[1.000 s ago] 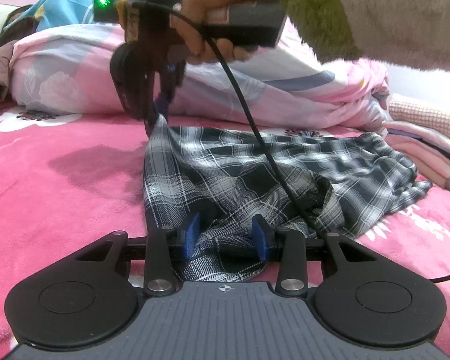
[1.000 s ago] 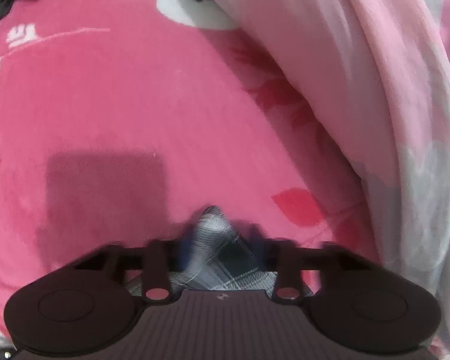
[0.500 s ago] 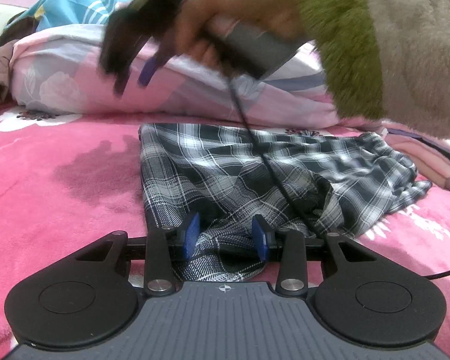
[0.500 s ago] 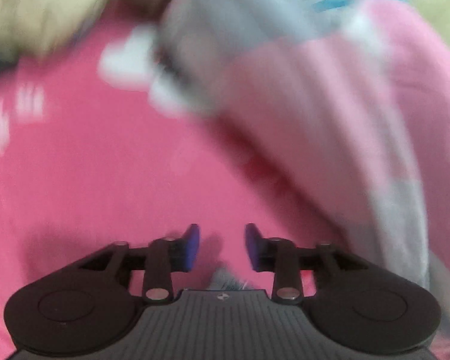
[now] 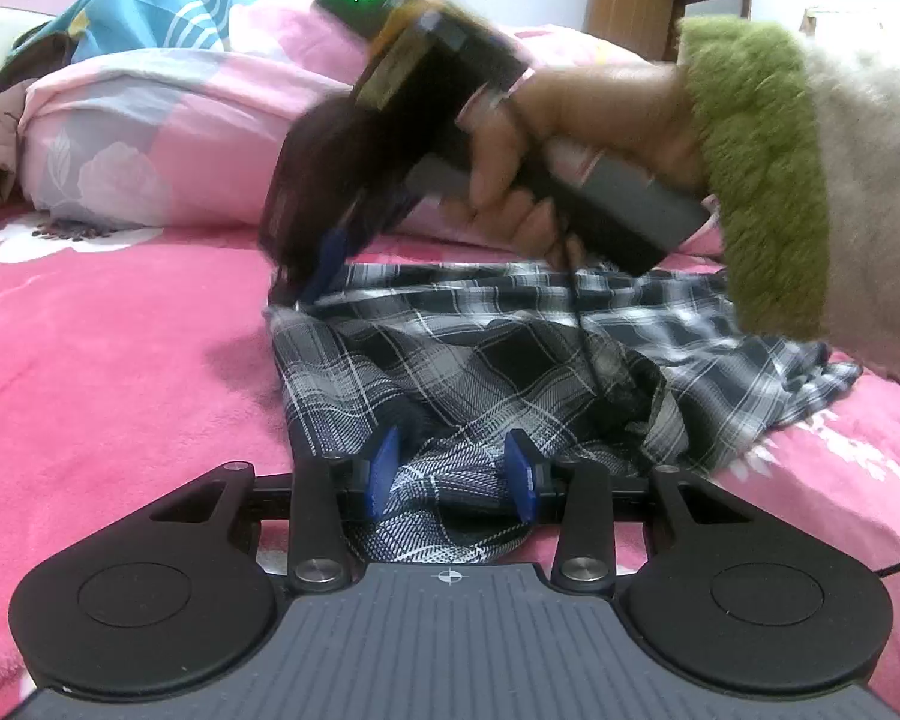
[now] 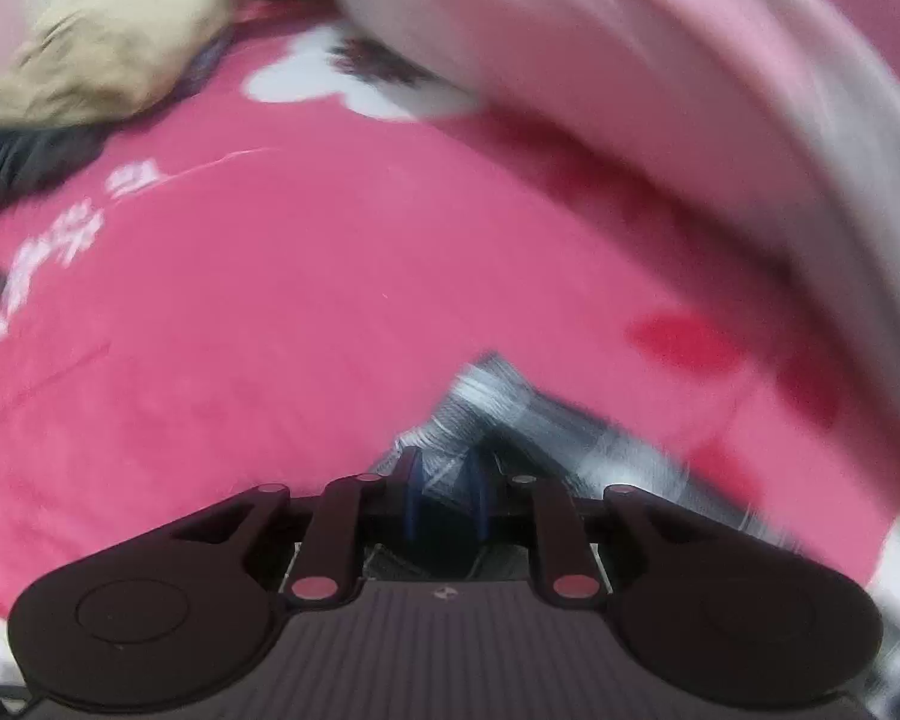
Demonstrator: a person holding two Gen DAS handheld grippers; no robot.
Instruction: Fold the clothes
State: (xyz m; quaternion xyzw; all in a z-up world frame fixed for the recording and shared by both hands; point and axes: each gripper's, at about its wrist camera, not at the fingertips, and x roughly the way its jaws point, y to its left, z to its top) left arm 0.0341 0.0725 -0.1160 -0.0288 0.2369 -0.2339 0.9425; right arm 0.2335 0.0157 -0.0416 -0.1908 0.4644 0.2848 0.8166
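Left gripper (image 5: 453,474): its blue fingers (image 5: 384,471) stand apart, with a bunched fold of the plaid garment (image 5: 510,360) lying between them; the pads do not press the cloth together. The garment spreads flat and rumpled over the pink blanket (image 5: 120,360), running away from the gripper toward the far side of the bed.

Centre, left wrist view: a hand (image 5: 546,138) in a green-cuffed sleeve (image 5: 762,180) holds the right gripper (image 5: 324,258) tilted downward over the garment's far left corner, its tips at the cloth edge. A black cable (image 5: 582,324) hangs from the handle across the fabric. Behind, a rolled floral quilt (image 5: 168,120) lies along the bed.

Right gripper, own view (image 6: 444,501): motion blur is strong. The blue fingers (image 6: 411,501) sit close together with a plaid corner (image 6: 492,396) rising between and beyond them; whether the pads actually pinch the cloth cannot be told. A beige garment (image 6: 102,66) lies at the far left on the blanket.
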